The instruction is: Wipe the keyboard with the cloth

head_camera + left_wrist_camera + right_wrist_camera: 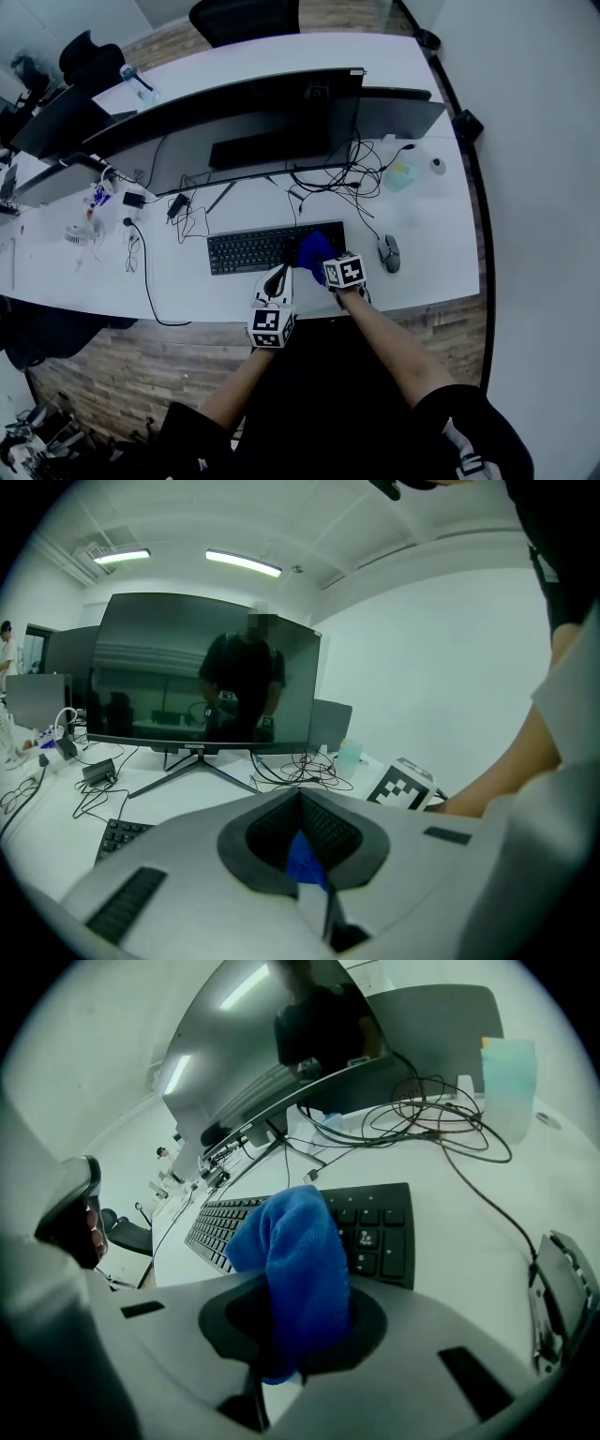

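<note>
A black keyboard (253, 250) lies on the white desk in front of the monitor. A blue cloth (315, 250) rests on its right part, and my right gripper (325, 262) is shut on it. In the right gripper view the cloth (298, 1258) bulges up out of the jaws over the keyboard (375, 1232). My left gripper (278, 276) hovers at the keyboard's near edge, just left of the cloth, and points up at the monitor. Its jaws (300, 797) stand together, with a small blue patch low between them; I cannot tell what that patch is.
A grey mouse (390, 253) lies right of the keyboard. A large monitor (234, 117) stands behind it, with tangled cables (337, 178) and a pale cup (399, 175) at its right. Chargers and cords (141, 220) lie to the left. The desk edge (309, 319) is near my grippers.
</note>
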Motion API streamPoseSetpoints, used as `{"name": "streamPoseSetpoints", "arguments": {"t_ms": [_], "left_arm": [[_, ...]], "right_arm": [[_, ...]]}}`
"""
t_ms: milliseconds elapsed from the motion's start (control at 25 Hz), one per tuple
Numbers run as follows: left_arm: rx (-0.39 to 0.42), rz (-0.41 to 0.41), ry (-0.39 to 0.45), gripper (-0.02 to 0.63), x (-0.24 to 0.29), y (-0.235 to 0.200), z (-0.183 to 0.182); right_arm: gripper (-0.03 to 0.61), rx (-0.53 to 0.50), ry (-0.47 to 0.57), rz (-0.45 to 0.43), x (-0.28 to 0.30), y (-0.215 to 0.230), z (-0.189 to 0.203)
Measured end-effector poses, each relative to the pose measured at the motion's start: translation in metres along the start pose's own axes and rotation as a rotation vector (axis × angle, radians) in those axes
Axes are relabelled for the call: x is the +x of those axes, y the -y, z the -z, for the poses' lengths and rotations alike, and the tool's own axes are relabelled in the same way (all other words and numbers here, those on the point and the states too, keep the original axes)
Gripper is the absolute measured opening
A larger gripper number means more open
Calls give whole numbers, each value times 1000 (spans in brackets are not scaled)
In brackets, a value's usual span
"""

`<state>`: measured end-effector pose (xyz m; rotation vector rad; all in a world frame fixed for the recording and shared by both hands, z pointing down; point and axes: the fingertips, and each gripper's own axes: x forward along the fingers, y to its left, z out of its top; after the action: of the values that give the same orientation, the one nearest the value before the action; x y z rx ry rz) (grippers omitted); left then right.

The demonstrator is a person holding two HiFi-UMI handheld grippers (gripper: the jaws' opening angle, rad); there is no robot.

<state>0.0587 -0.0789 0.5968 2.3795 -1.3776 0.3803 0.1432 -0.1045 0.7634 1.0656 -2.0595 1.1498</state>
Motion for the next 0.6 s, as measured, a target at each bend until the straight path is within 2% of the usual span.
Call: {"name": "streamPoseSetpoints", "arguments": {"t_ms": [600], "left_arm": [[24, 16, -18, 6, 14, 54, 12]], "right_arm": [[69, 33, 57, 18, -37, 52, 10]]}}
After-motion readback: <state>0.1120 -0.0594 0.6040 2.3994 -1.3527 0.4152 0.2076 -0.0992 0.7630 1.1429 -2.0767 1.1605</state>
